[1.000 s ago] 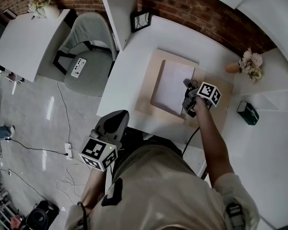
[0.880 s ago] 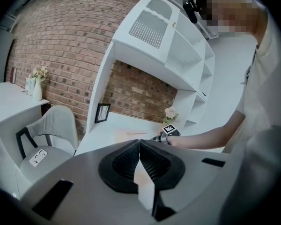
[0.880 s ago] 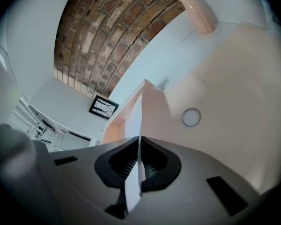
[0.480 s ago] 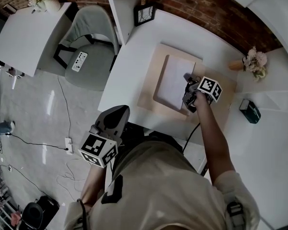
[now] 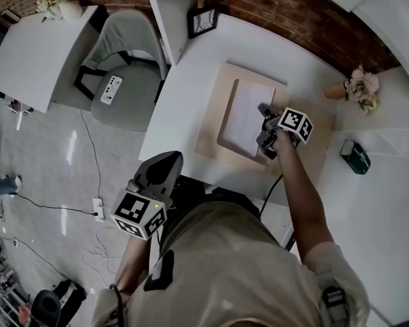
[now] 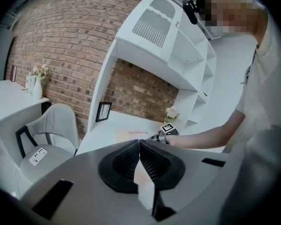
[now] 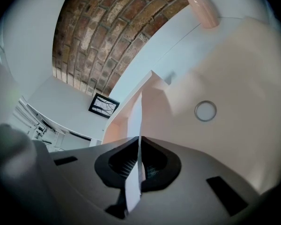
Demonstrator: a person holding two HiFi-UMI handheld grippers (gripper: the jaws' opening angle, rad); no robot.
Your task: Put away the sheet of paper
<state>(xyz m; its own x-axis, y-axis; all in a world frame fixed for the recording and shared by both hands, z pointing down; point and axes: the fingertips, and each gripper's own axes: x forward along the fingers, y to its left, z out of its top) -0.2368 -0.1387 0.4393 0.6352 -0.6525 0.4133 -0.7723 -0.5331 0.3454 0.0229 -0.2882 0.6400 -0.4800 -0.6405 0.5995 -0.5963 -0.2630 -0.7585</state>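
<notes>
**Paper's pinched, but it hasn't gone anywhere yet**

Over the last second almost nothing has shifted. The right gripper (image 5: 264, 129) has stayed parked at the right edge of the sheet of paper (image 5: 247, 114), and the sheet sits in the same spot on the beige desk mat (image 5: 210, 125), in the mat's left half, closer to its back edge than to the near one.

The right gripper view is the useful one. Its jaws are closed on the paper's edge, and you can see the sheet standing up out of them as a thin white blade, so that edge is lifted off the mat. The rest of it looks flat in the head view.

The left gripper (image 5: 158, 172) hangs low off the near-left corner of the white desk (image 5: 184, 90), well away from the paper. Its jaws are pressed together with nothing between them, so it's basically idle.

My read is that the grab is done and the carry hasn't started. A one-edge pinch on a floppy sheet means it'll droop and drag once lifted, so a slow peel seems smart. I can't tell from here where "away" actually is.
</notes>
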